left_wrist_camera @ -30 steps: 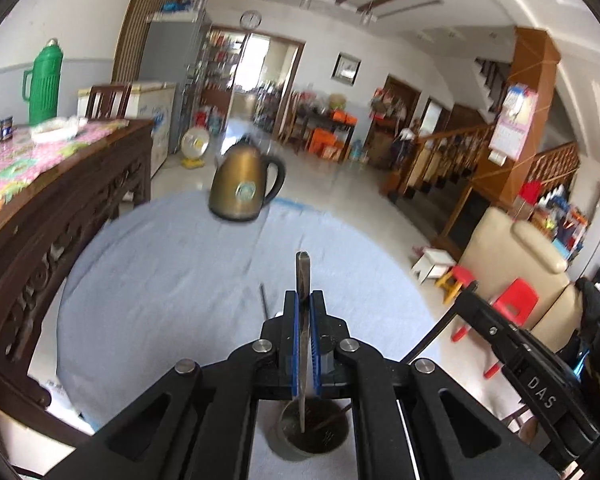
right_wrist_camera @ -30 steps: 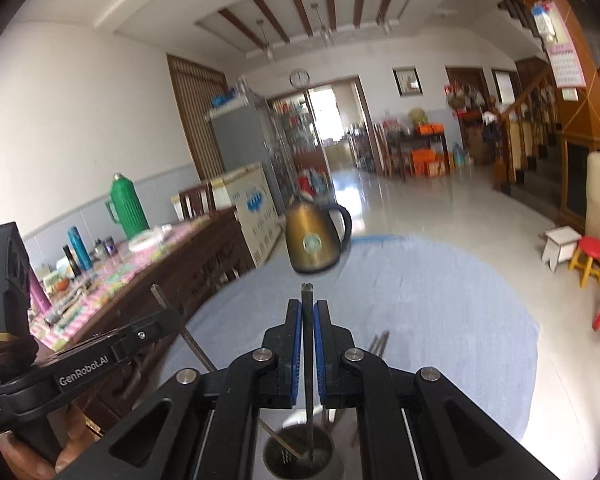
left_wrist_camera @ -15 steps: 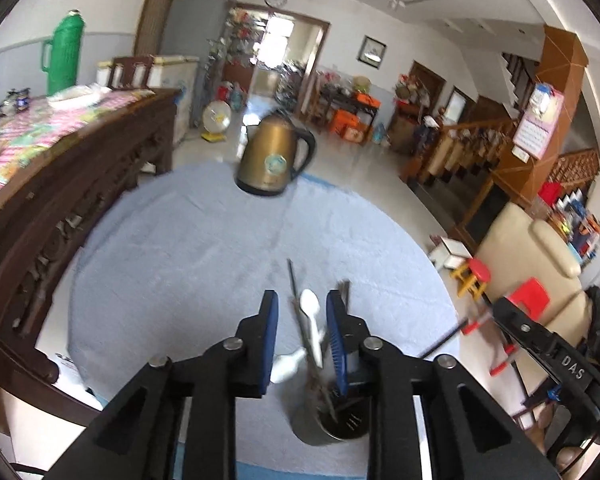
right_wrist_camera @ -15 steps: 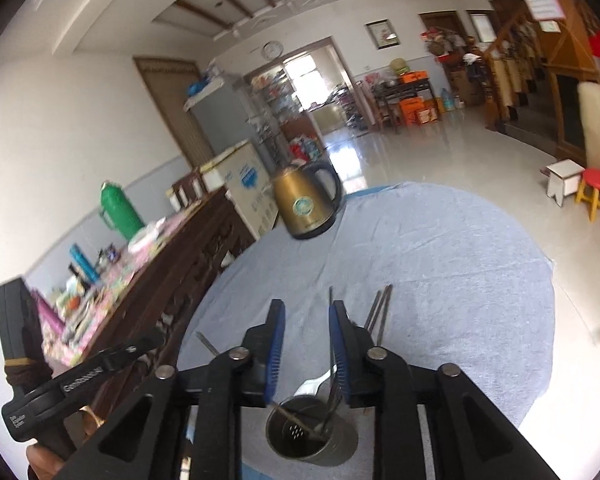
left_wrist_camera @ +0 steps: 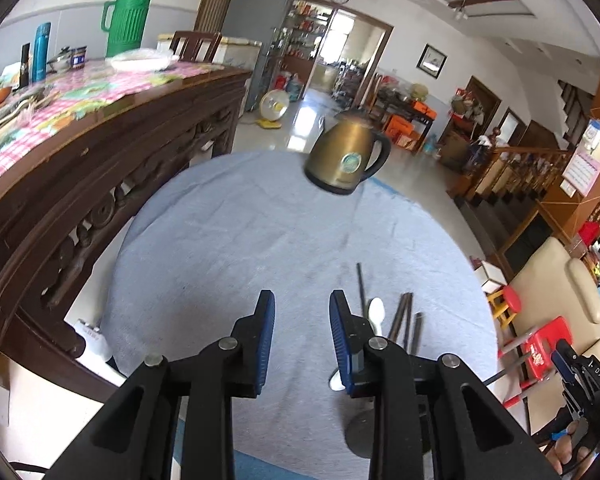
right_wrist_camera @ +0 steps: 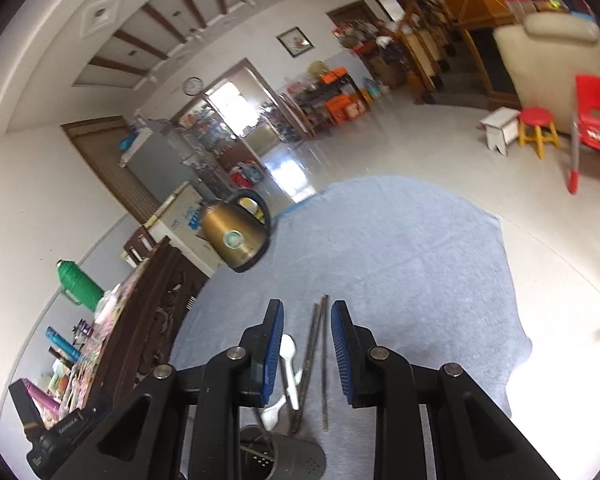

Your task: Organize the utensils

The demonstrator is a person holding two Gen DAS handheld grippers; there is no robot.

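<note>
Chopsticks point(right_wrist_camera: 314, 344) between right claw point(right_wrist_camera: 304, 354) pads

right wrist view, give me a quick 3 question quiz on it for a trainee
1. True or false: the right gripper grips a chopstick.
2. The kettle stands: A) on the blue cloth, B) on the floor, C) on the red stool.
3. Fill in: the white spoon lies on the cloth beside the dark ____.

Key
1. False: its jaws are apart, pressing nothing; chopsticks lie on the cloth below.
2. A
3. chopsticks
</note>
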